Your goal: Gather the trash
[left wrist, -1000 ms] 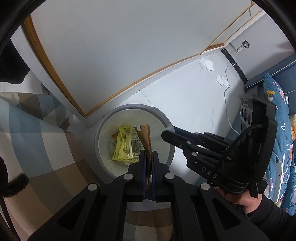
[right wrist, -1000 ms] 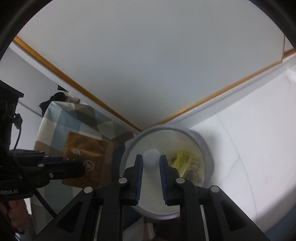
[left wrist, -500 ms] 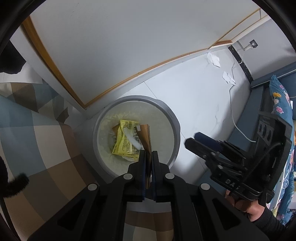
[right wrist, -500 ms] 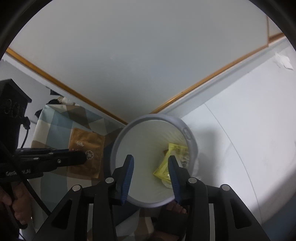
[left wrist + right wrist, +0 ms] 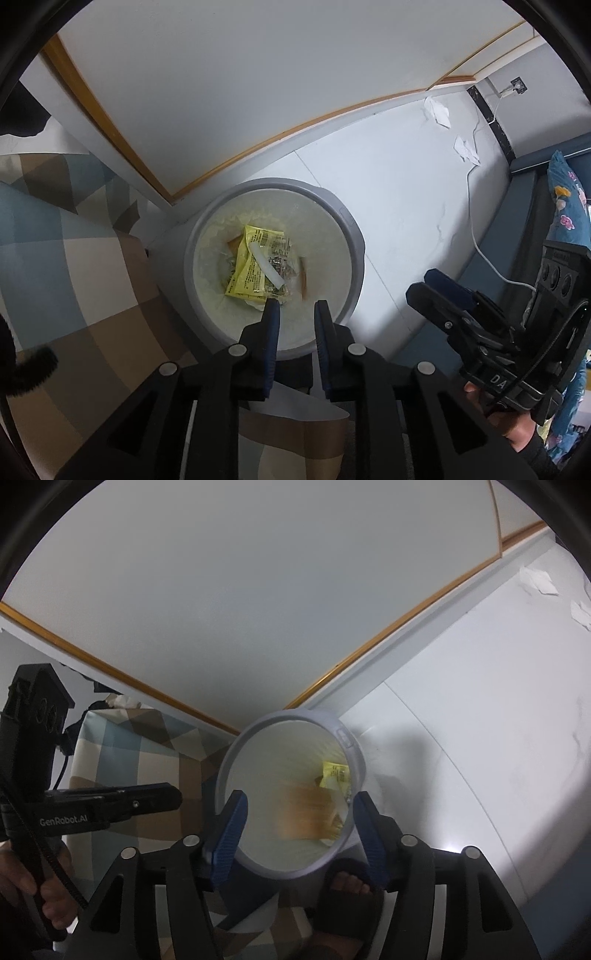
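Note:
A round grey trash bin with a white liner stands on the floor by the wall corner; it also shows in the right wrist view. Inside lie a yellow wrapper, a white strip and a brown packet, which appears blurred inside the bin in the right wrist view. My left gripper is open and empty above the bin's near rim. My right gripper is wide open and empty above the bin; it also shows in the left wrist view.
A checked cloth covers furniture left of the bin. Two white crumpled papers lie on the white floor near a cable and a wall socket. A blue floral fabric is at the right. A sandalled foot is below the bin.
My left gripper opened and let the brown packet fall into the bin. My right gripper opened wider after dropping its white piece and drew back to the right.

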Demonstrator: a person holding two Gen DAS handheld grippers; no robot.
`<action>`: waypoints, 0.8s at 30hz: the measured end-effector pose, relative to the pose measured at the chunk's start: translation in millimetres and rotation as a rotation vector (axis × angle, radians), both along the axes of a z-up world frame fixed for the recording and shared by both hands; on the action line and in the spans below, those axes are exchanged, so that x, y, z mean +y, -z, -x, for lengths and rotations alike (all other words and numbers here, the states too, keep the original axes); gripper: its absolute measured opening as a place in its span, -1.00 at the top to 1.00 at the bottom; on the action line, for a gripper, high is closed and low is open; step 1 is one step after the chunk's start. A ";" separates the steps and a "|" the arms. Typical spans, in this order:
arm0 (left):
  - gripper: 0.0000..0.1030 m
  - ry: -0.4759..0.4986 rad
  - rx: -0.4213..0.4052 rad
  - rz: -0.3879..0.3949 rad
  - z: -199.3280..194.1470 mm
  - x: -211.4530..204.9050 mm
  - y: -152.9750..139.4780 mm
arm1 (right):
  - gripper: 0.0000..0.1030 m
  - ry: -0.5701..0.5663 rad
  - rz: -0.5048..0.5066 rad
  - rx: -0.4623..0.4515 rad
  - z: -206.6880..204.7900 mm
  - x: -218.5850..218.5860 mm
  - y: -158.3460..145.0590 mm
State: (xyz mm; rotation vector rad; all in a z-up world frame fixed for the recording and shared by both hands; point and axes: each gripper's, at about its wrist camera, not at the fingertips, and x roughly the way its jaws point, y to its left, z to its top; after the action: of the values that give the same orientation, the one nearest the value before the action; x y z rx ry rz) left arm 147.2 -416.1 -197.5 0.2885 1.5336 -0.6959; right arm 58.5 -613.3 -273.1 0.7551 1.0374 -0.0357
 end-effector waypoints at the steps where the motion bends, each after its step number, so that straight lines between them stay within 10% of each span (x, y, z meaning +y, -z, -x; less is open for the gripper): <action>1: 0.68 -0.001 -0.005 0.000 0.3 0.9 -0.8 | -0.24 0.002 0.001 0.000 0.6 -0.7 -1.6; 6: 0.02 -0.012 -0.078 0.014 4.9 5.4 -16.0 | -0.33 0.015 0.007 -0.004 4.0 -2.9 -11.4; 24: -0.39 -0.118 -0.322 0.061 14.2 37.0 -67.5 | -0.55 -0.016 0.071 -0.054 14.0 8.3 -71.7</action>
State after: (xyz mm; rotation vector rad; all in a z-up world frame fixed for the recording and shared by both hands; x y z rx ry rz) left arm 132.9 -379.0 -130.0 0.2494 1.2104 -0.5713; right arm 44.5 -605.0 -201.4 0.6805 0.9860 -0.0382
